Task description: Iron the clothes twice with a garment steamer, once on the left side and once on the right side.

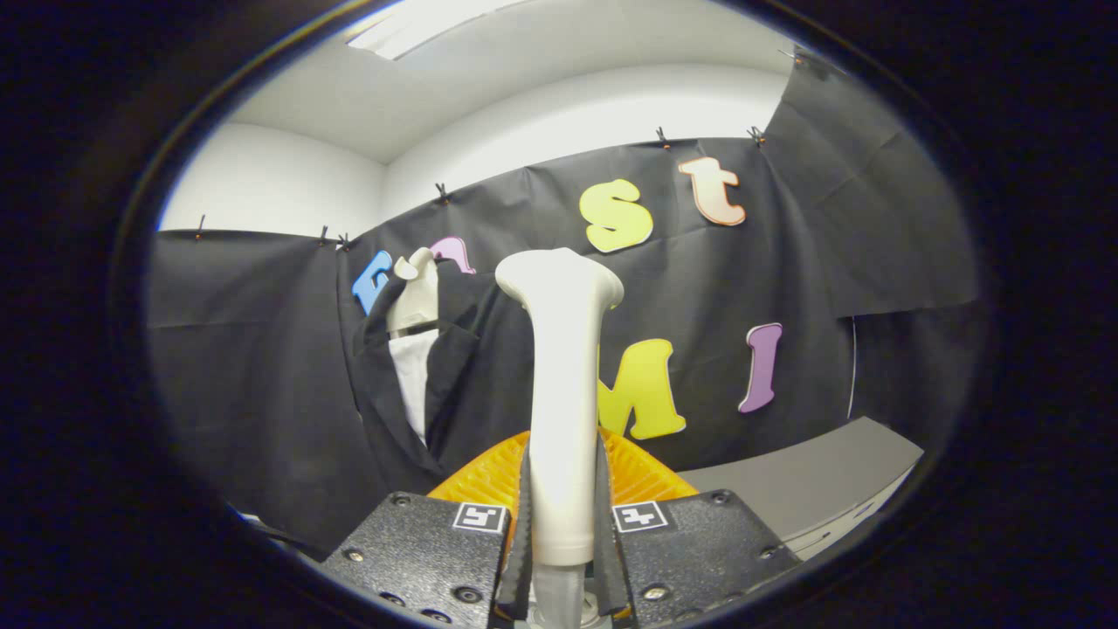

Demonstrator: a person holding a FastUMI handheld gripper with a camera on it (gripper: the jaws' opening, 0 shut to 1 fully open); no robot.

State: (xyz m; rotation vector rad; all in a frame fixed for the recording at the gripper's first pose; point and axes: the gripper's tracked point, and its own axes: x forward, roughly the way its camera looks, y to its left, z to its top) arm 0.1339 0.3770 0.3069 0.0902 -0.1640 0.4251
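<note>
Gripper (563,524) clamped on steamer (561,367) handle, both fingers pressing. Jacket (410,384) hung ahead-left. Best: keep steamer upright, approach left side, stroke slowly down.

steamer (561,393) betw fingers (522,524), jacket (410,384) beyond, left

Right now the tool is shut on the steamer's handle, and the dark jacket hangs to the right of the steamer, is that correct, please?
Not quite. The tool is indeed shut on the steamer, with both fingers pressing on its handle, but the gripper view shows the dark jacket hanging to the left of the steamer, beyond the fingers, not to its right.
</note>
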